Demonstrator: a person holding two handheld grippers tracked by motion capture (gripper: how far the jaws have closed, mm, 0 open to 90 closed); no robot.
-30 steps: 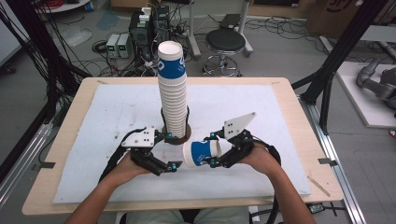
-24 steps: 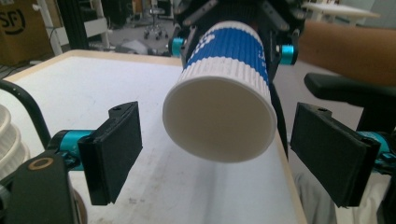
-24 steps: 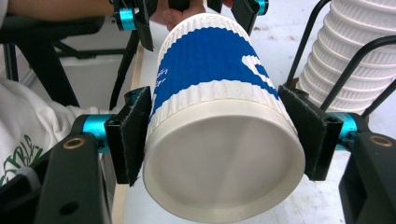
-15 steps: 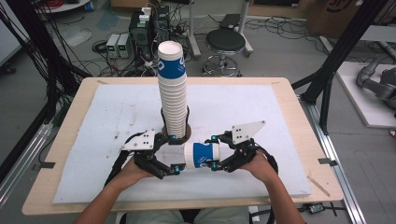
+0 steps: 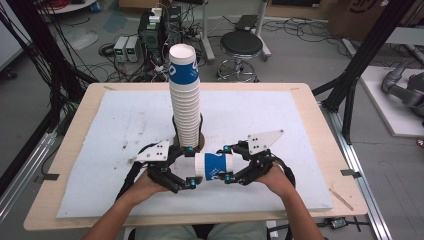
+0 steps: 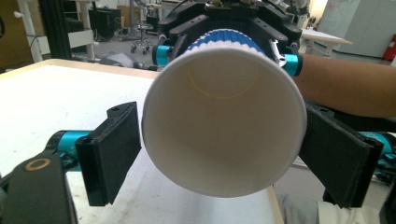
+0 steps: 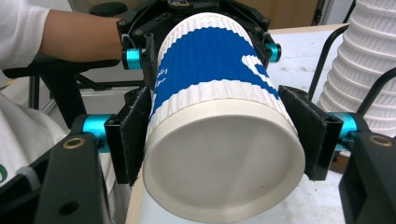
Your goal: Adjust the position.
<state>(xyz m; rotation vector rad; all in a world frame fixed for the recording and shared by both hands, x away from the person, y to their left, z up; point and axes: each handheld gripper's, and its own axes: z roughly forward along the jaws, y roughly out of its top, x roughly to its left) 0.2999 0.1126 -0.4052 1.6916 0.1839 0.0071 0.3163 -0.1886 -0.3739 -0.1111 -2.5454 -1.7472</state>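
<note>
A blue-and-white ribbed paper cup [image 5: 215, 166] lies level above the table's front, between my two grippers. My right gripper [image 5: 227, 164] is shut on its base end, with the black pads [image 7: 133, 135] pressing both sides of the cup [image 7: 219, 107]. My left gripper [image 5: 192, 167] faces it from the other side. Its jaws have just been opening and stand wide on either side of the cup's open rim [image 6: 224, 116]; the pads [image 6: 114, 149] flank the rim without squeezing it. A tall stack of matching cups [image 5: 184, 95] stands upright just behind both grippers.
The stack sits in a dark wire holder [image 5: 201, 131] on the white foam board [image 5: 300, 125] that covers the wooden table [image 5: 312, 107]. The stack [image 7: 369, 56] rises close to the right gripper. A stool [image 5: 241, 45] and electronics stand beyond the table's far edge.
The left gripper's jaws have spread a little around the cup's rim. The right gripper has tilted slightly, still holding the cup. Both hands stay in nearly the same place.
</note>
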